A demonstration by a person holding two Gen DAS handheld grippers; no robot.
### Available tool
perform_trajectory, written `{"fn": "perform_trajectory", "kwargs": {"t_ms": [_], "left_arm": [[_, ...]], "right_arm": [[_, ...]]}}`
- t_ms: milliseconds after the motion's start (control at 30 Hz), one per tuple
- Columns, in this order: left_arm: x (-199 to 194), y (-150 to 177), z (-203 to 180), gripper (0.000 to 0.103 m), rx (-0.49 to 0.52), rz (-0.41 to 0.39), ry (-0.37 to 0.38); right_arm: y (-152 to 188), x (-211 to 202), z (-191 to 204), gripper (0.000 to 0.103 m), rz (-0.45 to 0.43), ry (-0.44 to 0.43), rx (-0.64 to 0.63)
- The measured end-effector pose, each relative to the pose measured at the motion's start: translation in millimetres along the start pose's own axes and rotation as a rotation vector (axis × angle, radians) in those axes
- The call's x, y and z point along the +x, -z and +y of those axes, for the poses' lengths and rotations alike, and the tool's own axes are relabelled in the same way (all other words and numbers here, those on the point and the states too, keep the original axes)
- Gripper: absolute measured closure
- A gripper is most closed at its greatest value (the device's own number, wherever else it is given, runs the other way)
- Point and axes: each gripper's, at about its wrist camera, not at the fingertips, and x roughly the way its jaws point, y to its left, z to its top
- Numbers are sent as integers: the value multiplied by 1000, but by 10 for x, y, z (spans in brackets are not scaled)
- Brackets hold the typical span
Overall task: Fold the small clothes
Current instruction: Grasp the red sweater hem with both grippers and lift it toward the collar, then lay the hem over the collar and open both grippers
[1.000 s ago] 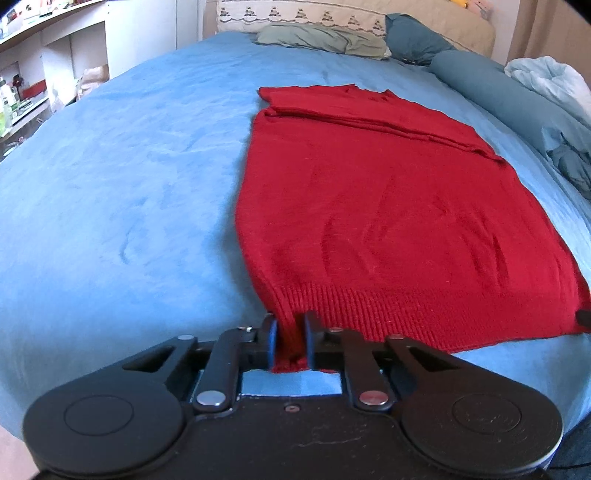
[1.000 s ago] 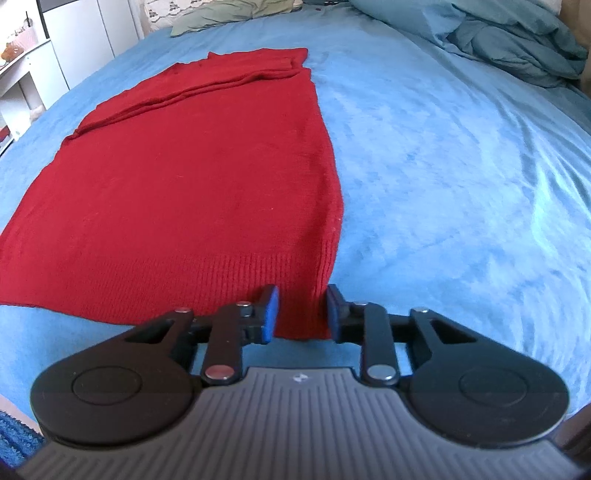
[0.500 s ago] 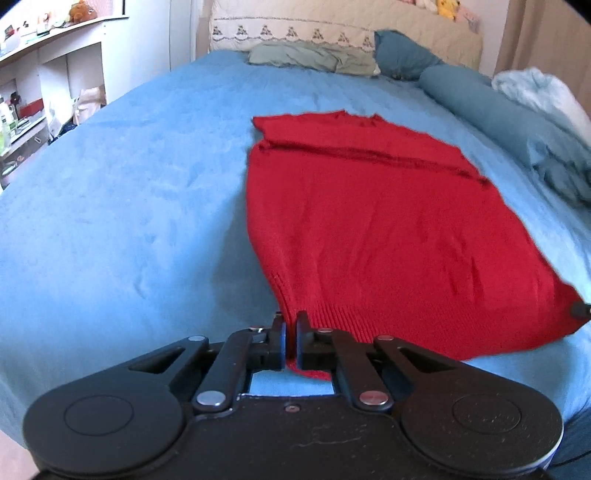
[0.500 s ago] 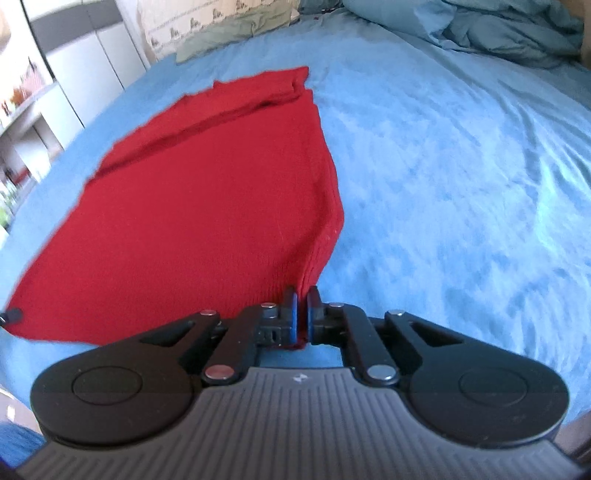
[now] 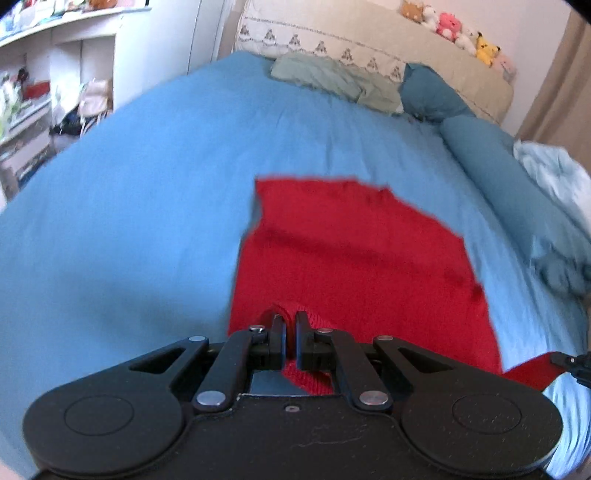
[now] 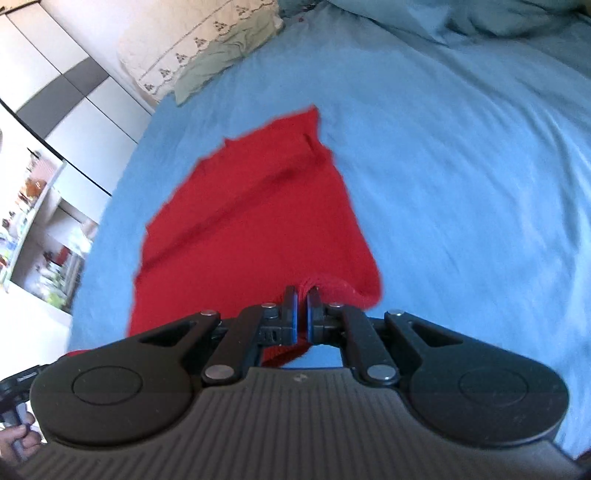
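A red knit sweater (image 5: pixel 351 254) lies on the blue bed, its near hem lifted off the sheet. My left gripper (image 5: pixel 290 325) is shut on the hem's left corner. My right gripper (image 6: pixel 302 301) is shut on the hem's right corner; the sweater (image 6: pixel 255 225) stretches away from it toward the pillows. The right gripper's tip (image 5: pixel 570 363) shows at the right edge of the left wrist view, holding the far corner. The sweater's far end with the folded sleeves still rests on the bed.
The blue bedsheet (image 5: pixel 129 206) spreads around the sweater. Pillows (image 5: pixel 332 77) and a headboard with plush toys (image 5: pixel 461 29) lie beyond. A blue bolster and rumpled duvet (image 5: pixel 517 192) lie on the right. White shelves (image 5: pixel 44 92) stand at the left.
Both grippers closed on the hem corners, then rose and moved forward, lifting the near hem off the bed. The sweater looks shorter and bunches under the grippers.
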Motion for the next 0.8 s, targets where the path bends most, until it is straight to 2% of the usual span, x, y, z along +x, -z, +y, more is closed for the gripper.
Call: {"fn": "perform_trajectory", "kwargs": {"t_ms": [167, 300, 400, 500, 567, 667, 733, 767, 800], "left_arm": [[548, -1121, -239, 99, 34, -88, -36], [1440, -1745, -261, 98, 9, -114, -99], [2250, -1906, -223, 98, -14, -76, -152], [2894, -1882, -196, 98, -34, -9, -207], [3089, -1873, -145, 98, -73, 2, -219], [3198, -1909, -110, 97, -109, 16, -220], [3176, -1961, -132, 88, -112, 9, -222], [3119, -1978, -138, 62, -116, -4, -229], [3052, -1990, -129, 30, -120, -14, -239]], "right_arm": [[-1146, 438, 480, 83, -47, -10, -56], [-1899, 1240, 619, 83, -55, 38, -52], [-2185, 2015, 556, 83, -33, 101, -29], [-2240, 2634, 447, 83, -11, 147, -54], [-2257, 2828, 386, 83, -17, 176, -58], [-2298, 2910, 356, 83, -38, 166, -34], [-2354, 2940, 400, 82, -49, 154, -61], [-2364, 2928, 431, 77, -54, 158, -75], [-2386, 2913, 440, 62, -56, 156, -87]]}}
